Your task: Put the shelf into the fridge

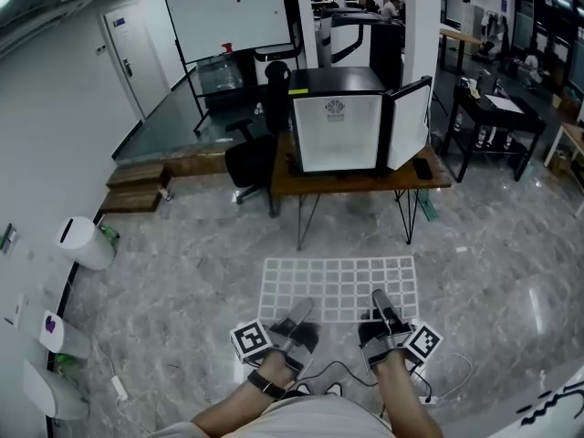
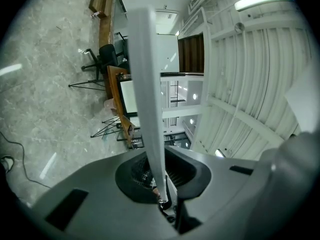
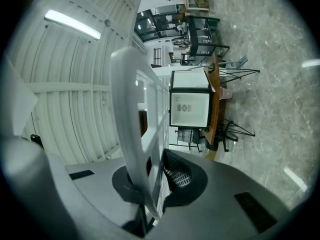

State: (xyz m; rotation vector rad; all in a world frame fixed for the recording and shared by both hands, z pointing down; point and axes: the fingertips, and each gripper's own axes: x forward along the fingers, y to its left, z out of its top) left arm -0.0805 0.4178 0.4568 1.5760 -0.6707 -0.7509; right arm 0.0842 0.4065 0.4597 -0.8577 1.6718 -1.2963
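A white grid shelf [image 1: 338, 287] is held level above the grey floor, in front of me. My left gripper [image 1: 299, 314] is shut on its near edge at the left, and my right gripper [image 1: 382, 305] is shut on the same edge at the right. In the left gripper view the shelf [image 2: 147, 84] runs edge-on out of the closed jaws of that gripper [image 2: 160, 186]. The right gripper view shows the shelf's frame [image 3: 131, 124] clamped in that gripper [image 3: 149, 194]. The small fridge [image 1: 336, 128] stands a few steps ahead on a table, its door [image 1: 408, 122] swung open to the right; it also shows as the fridge [image 3: 190, 105].
The fridge rests on a wooden table [image 1: 356, 181] with thin metal legs. A black office chair [image 1: 248, 158] stands to the table's left, a whiteboard [image 1: 233, 12] behind it, and a black desk [image 1: 497, 117] to the right. White bins [image 1: 84, 242] line the left wall. A cable [image 1: 438, 381] lies by my feet.
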